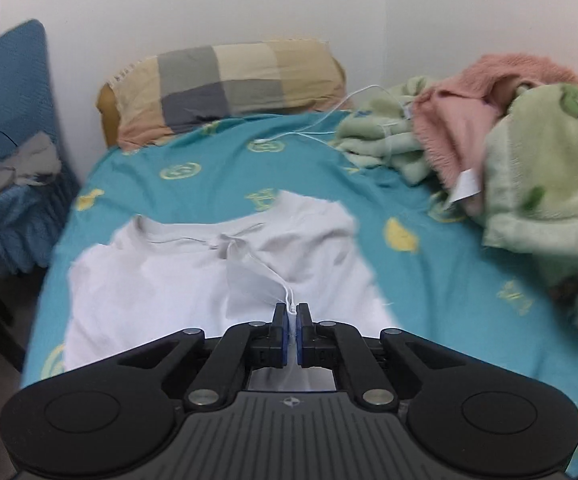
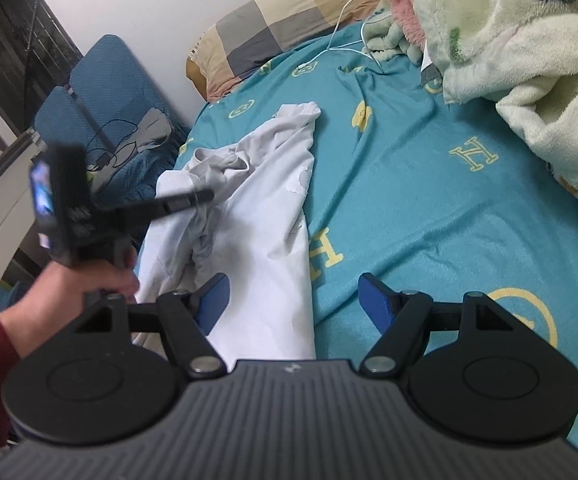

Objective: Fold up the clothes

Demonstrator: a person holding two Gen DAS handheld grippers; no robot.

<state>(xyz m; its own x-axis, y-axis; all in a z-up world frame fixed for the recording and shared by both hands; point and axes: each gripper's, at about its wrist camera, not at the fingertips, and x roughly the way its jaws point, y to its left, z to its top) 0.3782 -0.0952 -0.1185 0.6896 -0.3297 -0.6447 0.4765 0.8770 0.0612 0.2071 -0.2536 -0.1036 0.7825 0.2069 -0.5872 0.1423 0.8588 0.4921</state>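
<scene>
A white T-shirt [image 1: 149, 280] lies on the teal bed sheet [image 1: 429, 280], collar toward the pillow, partly folded over itself. My left gripper [image 1: 292, 309] is shut on a pinched ridge of the shirt's fabric, which is pulled up into a fold. The right wrist view shows the same shirt [image 2: 265, 240] with the left gripper [image 2: 205, 196] clamped on bunched cloth near its middle, held by a person's hand [image 2: 97, 280]. My right gripper [image 2: 293, 282] stands open low over the shirt's near right edge, with nothing pressed between its pads.
A checked pillow [image 1: 229, 84] lies at the head of the bed. Green and pink fleece blankets [image 1: 529, 160] pile up on the right. A white cable [image 1: 317, 132] trails across the sheet. A blue chair [image 1: 9, 120] with grey cloth stands left of the bed.
</scene>
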